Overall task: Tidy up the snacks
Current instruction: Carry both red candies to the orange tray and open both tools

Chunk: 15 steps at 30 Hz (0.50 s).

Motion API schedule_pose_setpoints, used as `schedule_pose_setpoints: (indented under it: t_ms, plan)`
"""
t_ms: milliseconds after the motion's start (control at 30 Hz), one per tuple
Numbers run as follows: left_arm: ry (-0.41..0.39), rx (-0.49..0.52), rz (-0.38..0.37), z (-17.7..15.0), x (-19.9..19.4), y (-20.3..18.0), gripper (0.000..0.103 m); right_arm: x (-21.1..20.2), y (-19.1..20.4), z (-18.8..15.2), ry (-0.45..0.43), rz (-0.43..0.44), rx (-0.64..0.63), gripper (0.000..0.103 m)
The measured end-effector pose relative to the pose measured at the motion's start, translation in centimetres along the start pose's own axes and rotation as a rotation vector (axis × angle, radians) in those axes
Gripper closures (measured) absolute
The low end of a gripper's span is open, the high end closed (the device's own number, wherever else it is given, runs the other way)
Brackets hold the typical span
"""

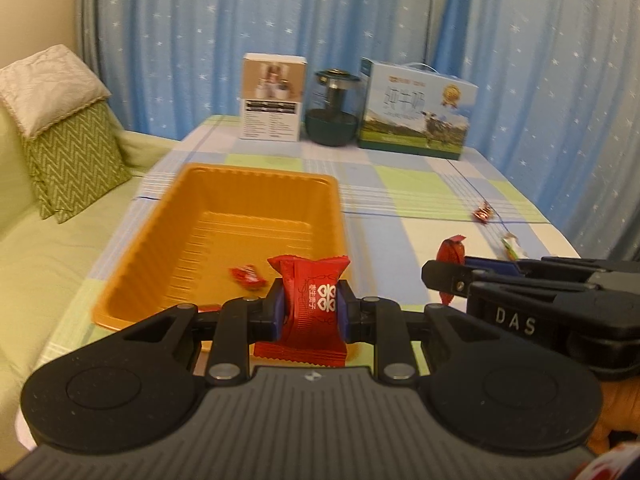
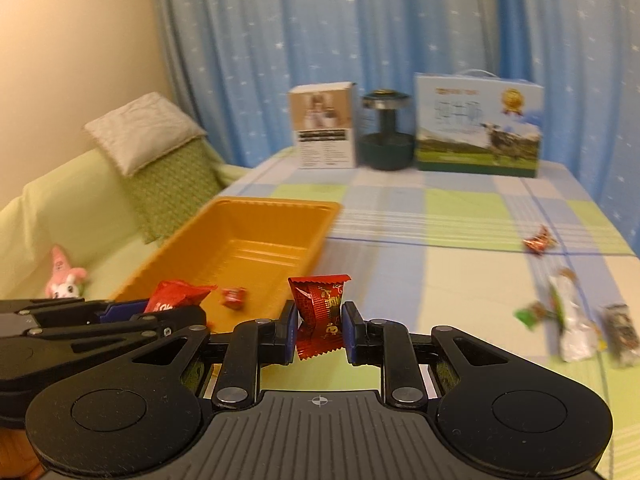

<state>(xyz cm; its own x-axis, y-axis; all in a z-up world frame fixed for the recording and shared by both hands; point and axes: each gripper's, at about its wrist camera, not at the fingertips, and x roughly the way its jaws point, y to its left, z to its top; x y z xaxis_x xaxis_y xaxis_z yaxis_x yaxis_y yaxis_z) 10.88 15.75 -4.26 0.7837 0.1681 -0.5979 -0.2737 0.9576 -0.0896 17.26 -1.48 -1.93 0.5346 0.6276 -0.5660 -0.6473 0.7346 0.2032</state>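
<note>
Both tools are loaded up. The left tool (image 1: 310,312) is clamped on a big red snack packet (image 1: 310,300), held upright right at the near edge of the orange tray (image 1: 168,236). One small red candy (image 1: 248,276) already sits in the tray, near its front end. The right tool (image 2: 320,330) is squeezing a shiny dark-red candy (image 2: 320,312) just past the tray's right corner, over the checked tabletop (image 2: 460,280). More wrapped snacks lie loose on the cloth out around 3 o'clock: a red one (image 2: 538,242), then a blurry bunch, looks like a green-and-white wrapper (image 2: 568,320) and a dark one (image 2: 620,330). Boxes (image 2: 478,132) stand at 12 o'clock.
</note>
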Motion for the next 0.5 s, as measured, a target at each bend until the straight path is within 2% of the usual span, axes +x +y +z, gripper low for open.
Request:
schedule_pose_setpoints:
  t_ms: [267, 500]
  plan:
    - [-0.016, 0.017, 0.021, 1.7, 0.2, 3.7, 0.08, 2.8, 2.8, 1.1, 0.0, 0.045, -0.064, 0.08]
    - [-0.001, 0.034, 0.012, 2.9, 2.0, 6.0, 0.08, 5.1, 4.1, 1.9, 0.014, 0.083, -0.101, 0.08]
